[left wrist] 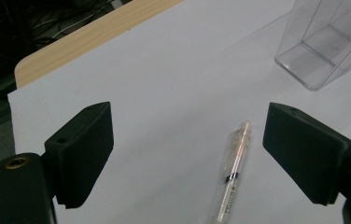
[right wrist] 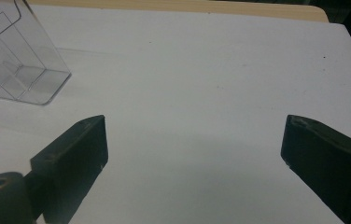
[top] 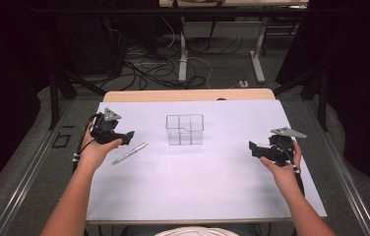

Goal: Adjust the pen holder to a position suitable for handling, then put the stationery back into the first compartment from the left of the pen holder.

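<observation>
Between the wide-spread jaws of the left gripper (left wrist: pixel 187 154), nearer the right-hand jaw in its own view, a clear pen (left wrist: pixel 233 175) lies flat on the white sheet (top: pixel 198 172), touching neither jaw. The pen has a dark band near its middle and small print along the barrel, too blurred to read. Beyond that jaw's tip stands a clear plastic box (left wrist: pixel 325 42), split by inner walls into compartments. From the high view, the left gripper (top: pixel 124 136) sits in the person's left hand (top: pixel 94 152), with the pen (top: pixel 130 153) just beside its tips and the box (top: pixel 184 130) farther off toward the sheet's middle. The right gripper (top: pixel 252 147), held in the right hand (top: pixel 284 169), rests well apart from the box. Its jaws also stand wide apart in its own view (right wrist: pixel 194 158), with bare sheet between them and the box (right wrist: pixel 17 60) beyond the left-hand jaw.
</observation>
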Available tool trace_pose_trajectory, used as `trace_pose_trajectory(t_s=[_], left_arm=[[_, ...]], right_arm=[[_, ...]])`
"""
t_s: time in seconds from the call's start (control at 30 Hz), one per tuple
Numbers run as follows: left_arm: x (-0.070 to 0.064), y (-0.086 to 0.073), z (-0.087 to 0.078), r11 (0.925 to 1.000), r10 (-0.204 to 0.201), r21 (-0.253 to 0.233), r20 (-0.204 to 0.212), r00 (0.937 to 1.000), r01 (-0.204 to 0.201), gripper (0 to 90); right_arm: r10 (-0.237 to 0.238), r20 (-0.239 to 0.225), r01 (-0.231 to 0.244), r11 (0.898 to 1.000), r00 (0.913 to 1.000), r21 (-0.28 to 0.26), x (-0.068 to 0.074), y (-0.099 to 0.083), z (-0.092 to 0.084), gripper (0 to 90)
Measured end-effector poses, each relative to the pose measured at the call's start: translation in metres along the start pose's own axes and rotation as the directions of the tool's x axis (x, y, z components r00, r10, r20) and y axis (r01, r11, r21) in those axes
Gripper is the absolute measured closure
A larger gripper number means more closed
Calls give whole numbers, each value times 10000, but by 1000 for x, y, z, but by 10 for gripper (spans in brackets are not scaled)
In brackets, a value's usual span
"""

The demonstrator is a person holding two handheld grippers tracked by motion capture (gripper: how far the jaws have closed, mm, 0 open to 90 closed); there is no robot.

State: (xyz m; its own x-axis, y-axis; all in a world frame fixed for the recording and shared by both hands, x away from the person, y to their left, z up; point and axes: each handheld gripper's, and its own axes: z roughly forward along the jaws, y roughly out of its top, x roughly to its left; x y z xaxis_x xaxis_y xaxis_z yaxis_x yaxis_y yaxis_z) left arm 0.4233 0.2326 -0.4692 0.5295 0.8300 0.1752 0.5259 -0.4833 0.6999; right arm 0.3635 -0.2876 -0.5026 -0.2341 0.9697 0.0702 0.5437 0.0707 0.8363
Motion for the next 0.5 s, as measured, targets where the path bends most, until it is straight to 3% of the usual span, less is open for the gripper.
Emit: trace_pose_trajectory(t_s=[0.17,0.5], left_arm=[[-3,-1,1,9940,998,523,-648,9929,-965,163],[0,-3,-1,9781,1783,1196,-592,9822,-1704,220]], right_arm=[[-11,0,11,10000,10000,21,0,0,0,70],[44,38,-44,10000,10000,-13,-1,0,-1,70]])
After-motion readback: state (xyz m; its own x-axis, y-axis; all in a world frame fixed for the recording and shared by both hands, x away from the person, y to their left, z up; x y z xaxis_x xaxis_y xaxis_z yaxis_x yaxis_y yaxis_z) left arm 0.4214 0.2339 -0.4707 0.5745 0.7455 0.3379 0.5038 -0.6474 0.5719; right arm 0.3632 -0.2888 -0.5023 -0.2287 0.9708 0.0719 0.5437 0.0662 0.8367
